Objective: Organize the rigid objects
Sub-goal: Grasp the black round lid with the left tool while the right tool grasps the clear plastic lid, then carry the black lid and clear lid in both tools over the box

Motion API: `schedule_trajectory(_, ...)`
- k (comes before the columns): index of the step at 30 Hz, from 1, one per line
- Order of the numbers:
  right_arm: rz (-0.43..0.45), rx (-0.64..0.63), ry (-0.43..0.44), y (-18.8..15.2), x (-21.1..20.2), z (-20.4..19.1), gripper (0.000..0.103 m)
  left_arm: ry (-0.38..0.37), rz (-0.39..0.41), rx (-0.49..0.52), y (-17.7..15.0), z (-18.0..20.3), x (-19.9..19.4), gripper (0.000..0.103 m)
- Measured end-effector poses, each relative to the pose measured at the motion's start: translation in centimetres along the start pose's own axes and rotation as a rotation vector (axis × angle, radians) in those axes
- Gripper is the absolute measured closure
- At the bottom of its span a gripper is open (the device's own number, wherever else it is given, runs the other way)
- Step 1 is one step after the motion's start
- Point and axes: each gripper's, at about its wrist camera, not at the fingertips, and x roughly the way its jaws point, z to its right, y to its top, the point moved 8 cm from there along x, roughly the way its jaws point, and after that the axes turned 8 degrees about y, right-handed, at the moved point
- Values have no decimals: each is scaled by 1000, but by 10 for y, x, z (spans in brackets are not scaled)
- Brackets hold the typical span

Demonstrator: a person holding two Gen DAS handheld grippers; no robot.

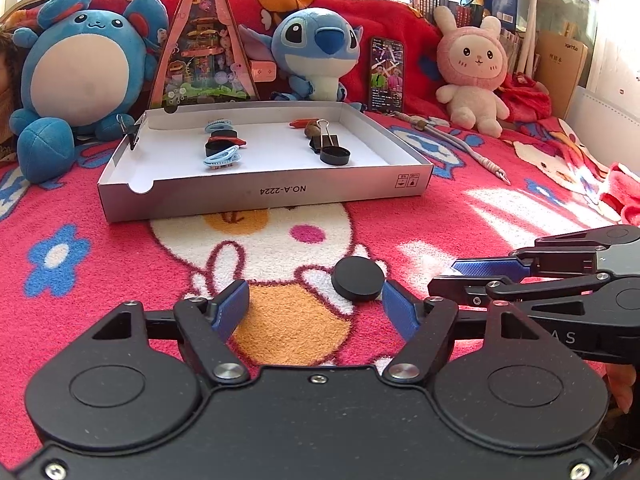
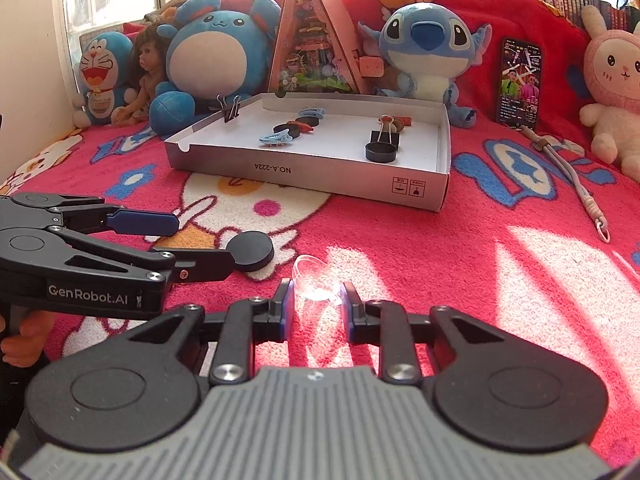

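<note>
A white cardboard tray (image 1: 256, 192) (image 2: 320, 178) lies on the red blanket and holds blue hair clips, black caps, binder clips and small pieces. A black round cap (image 1: 359, 279) (image 2: 251, 251) lies on the blanket. My left gripper (image 1: 316, 306) (image 2: 192, 240) is open, and the cap sits just ahead of its right finger. My right gripper (image 2: 316, 294) (image 1: 460, 274) is shut on a small clear plastic cup (image 2: 314, 280), low over the blanket to the right of the left gripper.
Plush toys (image 1: 76, 72) (image 1: 316, 52) (image 1: 474, 76), a triangular display box (image 1: 204, 40) and a phone (image 1: 386, 74) stand behind the tray. A cord strap (image 1: 460, 144) lies to the tray's right. A binder clip (image 1: 130, 128) grips the tray's left wall.
</note>
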Motion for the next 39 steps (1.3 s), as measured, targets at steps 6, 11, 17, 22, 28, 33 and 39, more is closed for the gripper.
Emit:
schedule_trajectory(6, 4, 13, -20, -2, -4, 6, 73, -10, 9, 22, 3, 13, 7, 35)
schedule_trajectory(11, 2, 11, -31, -2, -6, 8, 73, -11, 11, 32, 4, 21, 12, 42)
schedule_trajectory(17, -1, 13, -41, -3, -7, 11, 72, -11, 20, 56, 3, 28, 14, 50)
schedule_trajectory(22, -3, 17, -47, -3, -8, 12, 72, 11, 30, 69, 3, 27, 15, 60)
schedule_trajectory(28, -5, 15, -47, -3, -6, 11, 68, 17, 32, 66, 3, 24, 15, 69)
schedule_trajectory(33, 5, 27, -39, -1, -5, 11, 58, 23, 33, 62, 4, 23, 15, 72)
schedule_trajectory(39, 21, 51, -40, 3, -3, 13, 52, 30, 36, 49, 4, 20, 14, 73)
